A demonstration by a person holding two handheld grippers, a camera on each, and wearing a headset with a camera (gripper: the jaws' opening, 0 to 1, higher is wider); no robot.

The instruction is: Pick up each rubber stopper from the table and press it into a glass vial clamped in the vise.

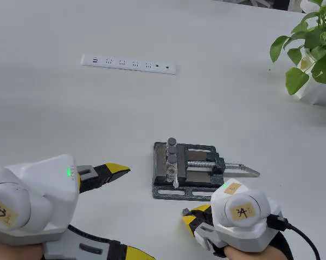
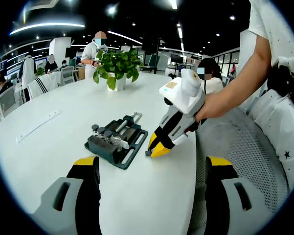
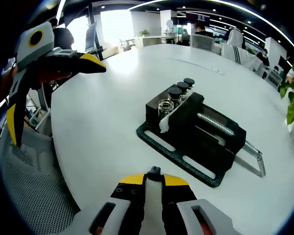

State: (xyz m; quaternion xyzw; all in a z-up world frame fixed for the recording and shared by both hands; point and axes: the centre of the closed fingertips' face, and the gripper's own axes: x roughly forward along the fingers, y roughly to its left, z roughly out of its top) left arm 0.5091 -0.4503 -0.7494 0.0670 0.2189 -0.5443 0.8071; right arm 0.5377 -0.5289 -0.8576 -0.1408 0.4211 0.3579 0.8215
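Our left claw (image 2: 151,164) gapes wide and empty over the worktop (image 2: 49,142). Our right claw (image 3: 154,173) pinches a small dark stopper (image 3: 154,169) near the vise (image 3: 205,132), which clamps three capped vials (image 3: 182,88) and one open vial (image 3: 165,105).

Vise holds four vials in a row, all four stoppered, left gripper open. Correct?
Not all four. Three vials in the vise carry stoppers; the fourth vial, at the near end of the row in the right gripper view, has an open mouth. The rest holds: four in a row, and the left gripper is open.
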